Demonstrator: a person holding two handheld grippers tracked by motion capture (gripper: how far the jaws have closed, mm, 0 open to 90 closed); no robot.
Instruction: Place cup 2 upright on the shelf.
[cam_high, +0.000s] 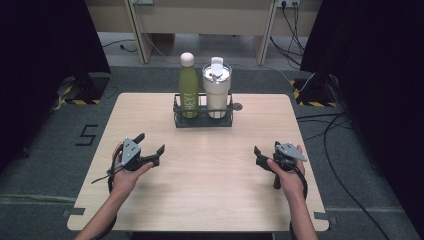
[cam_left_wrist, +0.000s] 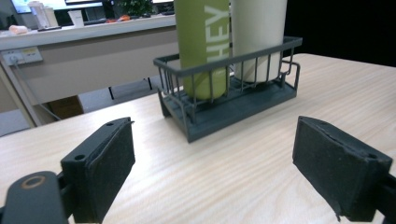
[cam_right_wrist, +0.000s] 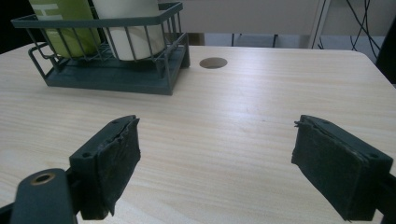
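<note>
Evidently nothing is begun: bottle (cam_high: 188, 85) and tumbler (cam_high: 216, 90) stand in the rack (cam_high: 202, 121); left gripper (cam_high: 151, 143) and right gripper (cam_high: 266, 151) wait on the counter (cam_high: 210, 175), jaws wide apart, empty.

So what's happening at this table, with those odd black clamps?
A person sits at a wooden table, holding a two-jaw gripper in each hand. The left gripper and right gripper both rest near the table's front with jaws wide open, holding nothing. At the far side stands a dark wire basket with a green bottle and a cream tumbler upright in it, side by side. Both grippers point toward the basket, well short of it; nothing has been touched.
</note>
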